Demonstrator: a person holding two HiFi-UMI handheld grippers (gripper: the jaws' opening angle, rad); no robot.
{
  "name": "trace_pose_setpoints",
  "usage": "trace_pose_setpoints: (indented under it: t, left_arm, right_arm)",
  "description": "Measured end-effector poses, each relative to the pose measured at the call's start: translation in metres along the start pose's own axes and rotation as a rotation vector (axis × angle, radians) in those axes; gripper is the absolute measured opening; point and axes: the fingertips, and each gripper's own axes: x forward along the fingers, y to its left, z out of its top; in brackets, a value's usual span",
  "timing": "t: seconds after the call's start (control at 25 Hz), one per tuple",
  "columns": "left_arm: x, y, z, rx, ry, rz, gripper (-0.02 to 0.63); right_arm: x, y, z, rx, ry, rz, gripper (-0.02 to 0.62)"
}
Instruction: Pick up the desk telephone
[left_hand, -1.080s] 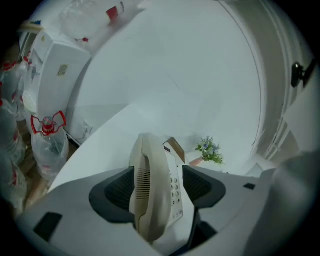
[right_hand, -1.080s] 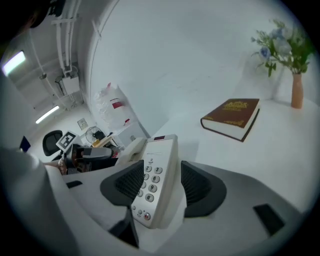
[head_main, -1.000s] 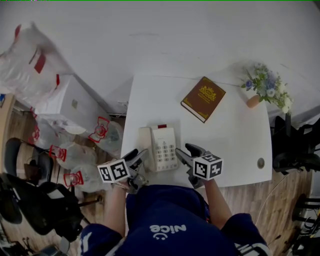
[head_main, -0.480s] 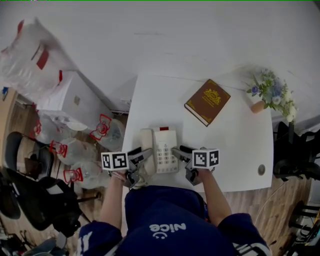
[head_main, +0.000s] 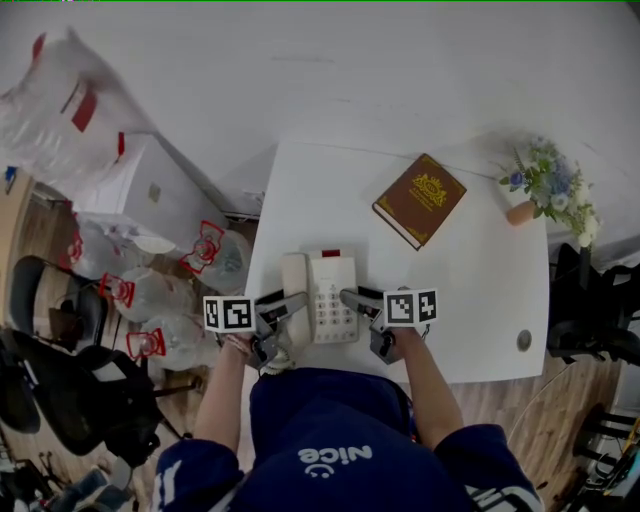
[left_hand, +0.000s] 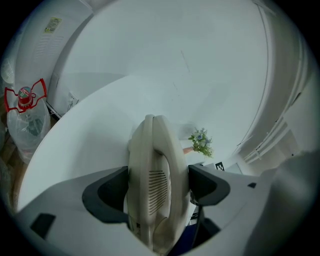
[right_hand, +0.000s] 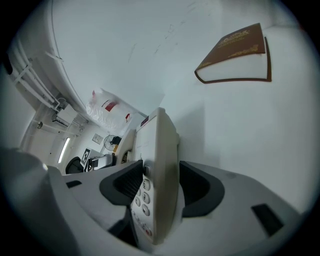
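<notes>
Desk telephone (head_main: 320, 297) between just-widened left fingers (left_hand: 107, 192)

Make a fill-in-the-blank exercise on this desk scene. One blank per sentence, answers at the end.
1. In the head view, the handset lies on the ______ side of the desk telephone.
2. A closed brown ______ lies on the white table, apart from the telephone.
3. A small pot of ______ stands at the table's far right corner.
4. The right gripper straddles the side of the telephone that bears the ______.

Missing words: left; book; flowers; keypad.
</notes>
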Motion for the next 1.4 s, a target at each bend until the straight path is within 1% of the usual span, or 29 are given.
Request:
trace_pose_setpoints:
  t: [0.16,0.28,0.4,0.6,0.72,0.8,0.88,1.04,1.12,1.4]
  left_arm:
    - [0.001,0.0,-0.001,-0.008,0.014,-0.023,0.373]
    - [0.003,0.004,-0.002,-0.04,0.006,-0.035,0.374]
    - [0.002,0.001,-0.002,-0.033,0.01,-0.043,0.374]
    - [0.001,0.006,0.0,-0.013,0.006,-0.018,0.379]
    - [0.0,0.003,-0.004,-0.034,0.027,-0.018,0.378]
    - [0.0,0.004,-0.004,-0.041,0.034,0.001,0.377]
    - [0.0,0.003,-0.003,-0.03,0.023,0.002,0.377]
    - [-0.005,0.0,-0.009,-0.022,0.021,0.003,0.376]
    - [-0.007,-0.007,-0.01,-0.008,0.016,-0.012,0.376]
    - [-0.028,-0.021,-0.011,0.043,0.011,-0.022,0.376]
  right_arm:
    - [0.002,0.0,-0.002,0.064,0.014,0.037,0.232]
    - [0.002,0.0,-0.002,0.079,0.027,0.047,0.231]
    - [0.002,0.0,-0.002,0.084,0.035,0.05,0.23]
    - [0.002,0.0,0.0,0.067,0.028,0.05,0.227]
    - [0.002,0.001,-0.004,0.067,0.025,0.048,0.225]
    - [0.001,0.001,-0.004,0.069,0.011,0.04,0.224]
    - [-0.001,0.001,-0.004,0.074,-0.001,0.032,0.222]
    - [-0.005,0.005,-0.011,0.069,0.012,0.026,0.222]
    - [-0.007,0.009,-0.012,0.061,0.002,0.031,0.222]
    - [-0.012,0.033,-0.019,0.034,-0.03,0.042,0.222]
